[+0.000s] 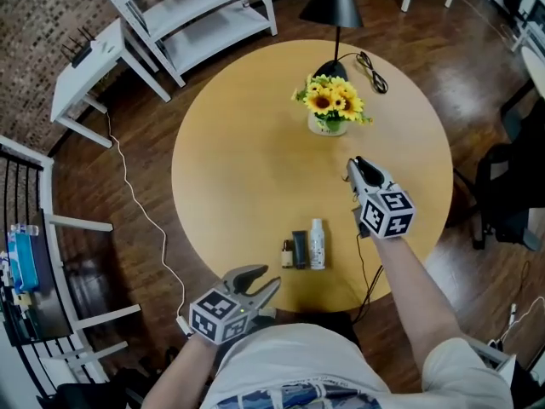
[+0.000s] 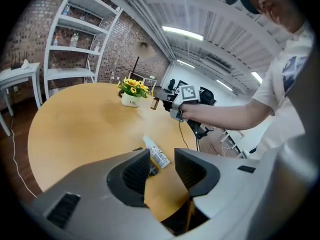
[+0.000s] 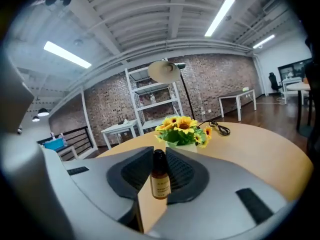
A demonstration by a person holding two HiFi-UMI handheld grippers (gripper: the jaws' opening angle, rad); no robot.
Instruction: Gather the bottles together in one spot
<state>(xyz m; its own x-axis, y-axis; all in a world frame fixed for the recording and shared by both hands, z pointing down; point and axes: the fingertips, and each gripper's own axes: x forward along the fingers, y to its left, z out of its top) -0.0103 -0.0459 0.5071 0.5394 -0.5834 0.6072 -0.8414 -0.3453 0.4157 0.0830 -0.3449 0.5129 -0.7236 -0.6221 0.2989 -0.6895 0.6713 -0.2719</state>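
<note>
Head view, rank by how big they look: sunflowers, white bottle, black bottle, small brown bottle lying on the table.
1. sunflowers
2. white bottle
3. black bottle
4. small brown bottle, only slightly smaller

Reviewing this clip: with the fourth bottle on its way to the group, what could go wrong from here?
1. The right claw pinches the small amber bottle in the air above the table. If that grip slips, the bottle may drop.
2. The white bottle seems to lie on its side near the table's front edge. A nudge while placing the amber bottle could roll it off.
</note>
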